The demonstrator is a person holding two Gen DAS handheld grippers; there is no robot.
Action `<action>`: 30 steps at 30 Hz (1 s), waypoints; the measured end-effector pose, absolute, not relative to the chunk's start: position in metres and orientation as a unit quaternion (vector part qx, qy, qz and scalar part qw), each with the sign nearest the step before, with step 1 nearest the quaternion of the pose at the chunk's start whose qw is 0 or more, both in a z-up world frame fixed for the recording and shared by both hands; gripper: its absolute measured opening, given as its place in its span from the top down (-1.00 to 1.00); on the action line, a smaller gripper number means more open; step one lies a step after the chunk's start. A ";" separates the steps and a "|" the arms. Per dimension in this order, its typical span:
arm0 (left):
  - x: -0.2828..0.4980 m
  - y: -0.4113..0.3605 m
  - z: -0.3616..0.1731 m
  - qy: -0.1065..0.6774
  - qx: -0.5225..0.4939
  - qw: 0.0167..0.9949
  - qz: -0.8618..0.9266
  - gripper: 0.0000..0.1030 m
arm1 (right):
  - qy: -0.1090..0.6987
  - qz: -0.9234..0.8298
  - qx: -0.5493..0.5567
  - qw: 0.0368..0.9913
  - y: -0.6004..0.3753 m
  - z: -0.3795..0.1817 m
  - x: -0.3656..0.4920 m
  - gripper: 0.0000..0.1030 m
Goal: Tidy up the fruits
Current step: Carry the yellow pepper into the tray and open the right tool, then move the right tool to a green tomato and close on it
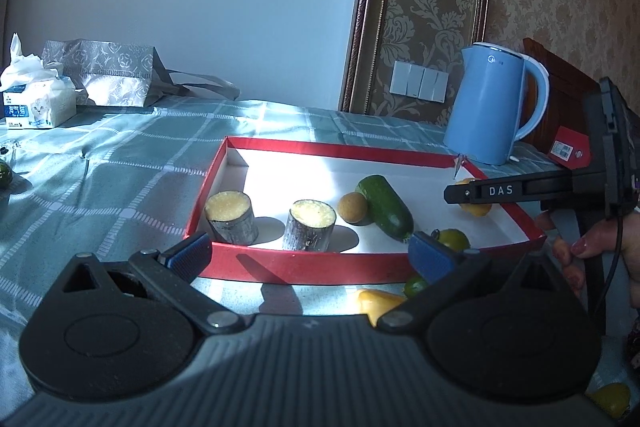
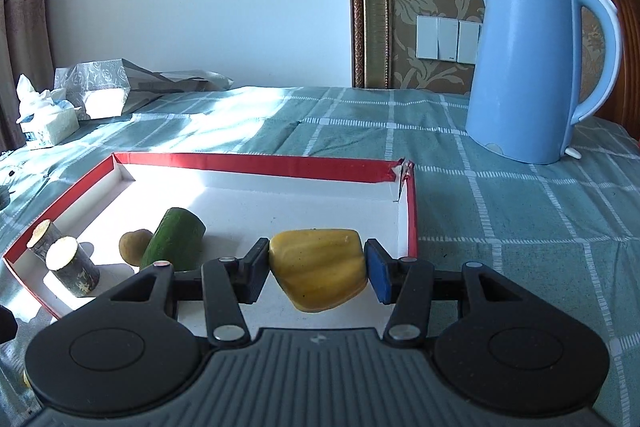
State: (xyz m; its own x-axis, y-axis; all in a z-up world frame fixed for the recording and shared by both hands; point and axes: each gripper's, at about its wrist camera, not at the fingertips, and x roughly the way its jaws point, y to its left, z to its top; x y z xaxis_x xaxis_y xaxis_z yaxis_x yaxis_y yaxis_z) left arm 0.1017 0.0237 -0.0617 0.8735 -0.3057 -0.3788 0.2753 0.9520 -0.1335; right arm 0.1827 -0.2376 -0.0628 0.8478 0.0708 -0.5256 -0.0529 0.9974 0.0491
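A shallow red-rimmed tray (image 1: 296,267) (image 2: 256,163) with a white floor lies on the checked cloth. It holds two cut cane stubs (image 1: 232,217) (image 2: 72,271), a small brown fruit (image 1: 352,207) (image 2: 130,247), a cucumber (image 1: 386,207) (image 2: 176,243) and a green citrus (image 1: 454,239). My right gripper (image 2: 316,273) (image 1: 460,193) is shut on a yellow fruit piece (image 2: 318,273) (image 1: 478,209) over the tray's right end. My left gripper (image 1: 312,253) stands open before the tray's near wall with nothing between its pads. Another yellow piece (image 1: 380,301) and a green citrus (image 1: 416,283) lie outside that wall.
A blue kettle (image 1: 488,107) (image 2: 532,67) stands behind the tray's right corner. A tissue box (image 1: 38,105) (image 2: 48,127) and a grey bag (image 1: 108,75) sit far left. A hand (image 1: 600,243) holds the right gripper. One more yellow fruit (image 1: 608,399) lies at the bottom right.
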 end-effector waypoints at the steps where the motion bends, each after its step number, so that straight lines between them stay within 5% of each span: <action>1: 0.102 0.024 -0.062 0.201 -0.042 0.967 -0.150 -1.00 | 0.275 0.031 0.017 0.961 -0.237 -0.064 0.184 0.02; 12: 0.101 0.022 -0.061 0.199 -0.035 0.968 -0.149 -1.00 | 0.253 0.034 0.040 0.966 -0.244 -0.070 0.182 -0.04; 17: 0.097 0.018 -0.061 0.190 -0.021 0.969 -0.158 -1.00 | 0.210 0.059 0.107 0.970 -0.261 -0.068 0.168 -0.64; 30: 0.096 0.019 -0.060 0.186 -0.026 0.968 -0.166 -1.00 | 0.192 0.057 0.205 0.958 -0.303 -0.047 0.121 -0.68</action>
State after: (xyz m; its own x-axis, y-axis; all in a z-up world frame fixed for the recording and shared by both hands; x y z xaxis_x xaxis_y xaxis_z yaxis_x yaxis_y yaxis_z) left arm 0.0959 0.0190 -0.0601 0.8758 -0.3304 -0.3518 0.3112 0.9438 -0.1118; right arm 0.1206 -0.3028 -0.0473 0.9200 0.1881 -0.3438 -0.0307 0.9092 0.4153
